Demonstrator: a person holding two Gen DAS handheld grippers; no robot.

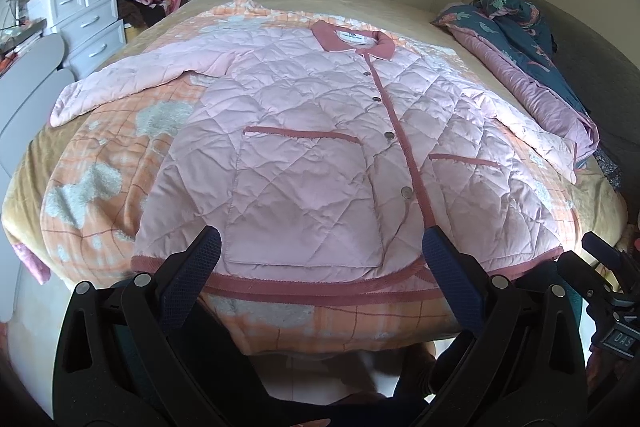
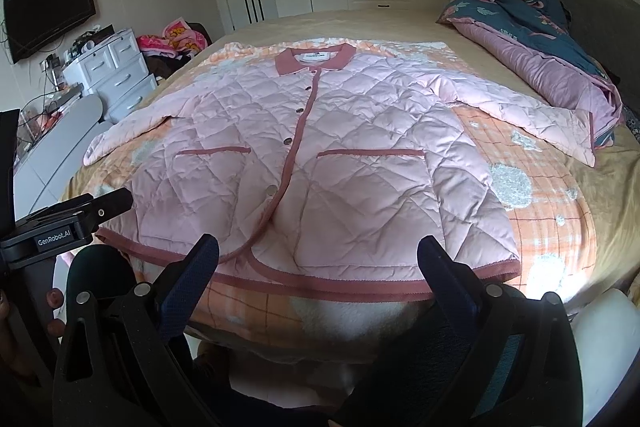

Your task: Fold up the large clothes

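1. Left gripper (image 1: 322, 243): jaws spread wide, holding nothing, poised above the hem.
2. Quilted pink jacket (image 1: 304, 131): lies flat, buttoned and face up on the checked blanket (image 1: 100, 155) covering the bed, both sleeves spread outward. We judge it soft, puffy, light and probably slippery; we would pinch the sleeve cuff (image 1: 60, 111) or the corded hem (image 1: 304, 287).
3. Right gripper (image 2: 318, 245): likewise spread and empty, near the hem.
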